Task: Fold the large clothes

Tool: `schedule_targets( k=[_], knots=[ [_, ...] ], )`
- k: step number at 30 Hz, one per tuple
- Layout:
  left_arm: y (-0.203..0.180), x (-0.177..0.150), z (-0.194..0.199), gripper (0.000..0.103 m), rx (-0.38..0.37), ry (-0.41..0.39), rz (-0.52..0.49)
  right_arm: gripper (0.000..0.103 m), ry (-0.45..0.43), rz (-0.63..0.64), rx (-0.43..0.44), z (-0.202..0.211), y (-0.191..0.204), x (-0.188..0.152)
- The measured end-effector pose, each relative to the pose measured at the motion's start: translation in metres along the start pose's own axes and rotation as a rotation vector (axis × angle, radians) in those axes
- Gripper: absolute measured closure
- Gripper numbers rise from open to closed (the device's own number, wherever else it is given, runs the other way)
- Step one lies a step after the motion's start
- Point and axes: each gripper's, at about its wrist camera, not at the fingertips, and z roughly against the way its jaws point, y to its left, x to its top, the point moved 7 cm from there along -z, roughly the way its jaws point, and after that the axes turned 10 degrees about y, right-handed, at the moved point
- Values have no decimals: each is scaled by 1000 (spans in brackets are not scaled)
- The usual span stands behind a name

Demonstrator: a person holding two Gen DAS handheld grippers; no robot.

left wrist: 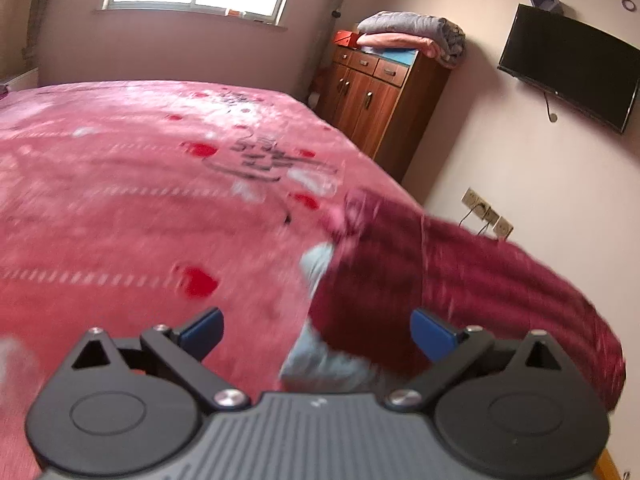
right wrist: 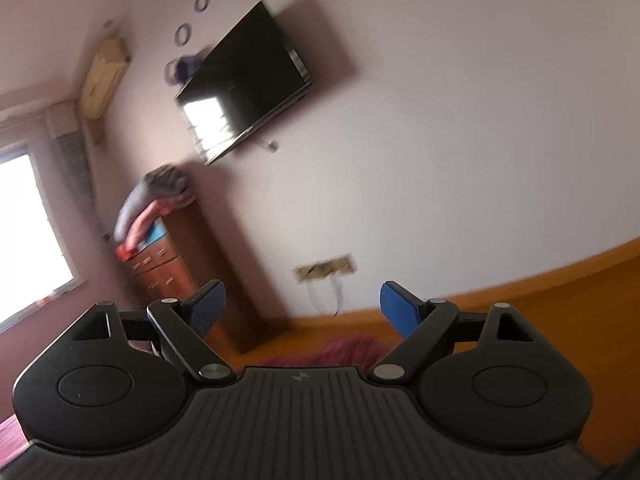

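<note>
- Blue-padded left claw (left wrist: pixel 317 330) jaws wide apart, nothing gripped.
- Maroon knit garment (left wrist: pixel 460 280) just ahead of it, lying on bed's right edge over a pale blue cloth (left wrist: pixel 320 356).
- Pink bedspread (left wrist: pixel 140 200) beyond, blurred.
- Right claw (right wrist: pixel 302 308) also wide, empty, aimed at wall.
- Wooden cabinet (left wrist: pixel 376 92) with folded blankets (left wrist: pixel 416 32), TV (left wrist: pixel 568 84) on far wall.

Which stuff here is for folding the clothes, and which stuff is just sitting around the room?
For the job:
dark red garment
pale blue cloth beside it
pink bed
left gripper, right gripper, both jaws open

Just lying about:
television
wooden cabinet
blankets on it
wall sockets
</note>
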Motion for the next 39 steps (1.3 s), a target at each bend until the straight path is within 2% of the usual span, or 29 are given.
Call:
schedule_targets(
  k=[4,6,10,13,20,23,24,26,32,39],
  knots=[
    [10,-46,26,3,15,10,17,0,87,107,41,27,5,-42],
    [11,-65,39,2,25,13,11,0,159,153,68,39,6,-69],
    [14,-101,60,1,33,25,5,0,268,270,103,102,1,-131],
    [9,-120,76,1,33,27,-15,0,345,313,149,128,4,-150],
    [-13,-140,116,1,11,1,-66,0,441,348,182,175,8,-166],
    [-24,-143,134,1,7,-12,-100,0,455,351,186,193,11,-161],
    [-28,-143,139,1,6,-18,-107,0,457,345,190,192,14,-156],
    [-35,-143,150,1,13,-30,-125,0,445,338,199,218,-1,-166],
    [-43,-141,175,1,57,-58,-150,0,388,358,225,238,6,-152],
    [-42,-141,189,1,100,-82,-149,0,378,408,254,250,16,-154]
  ],
)
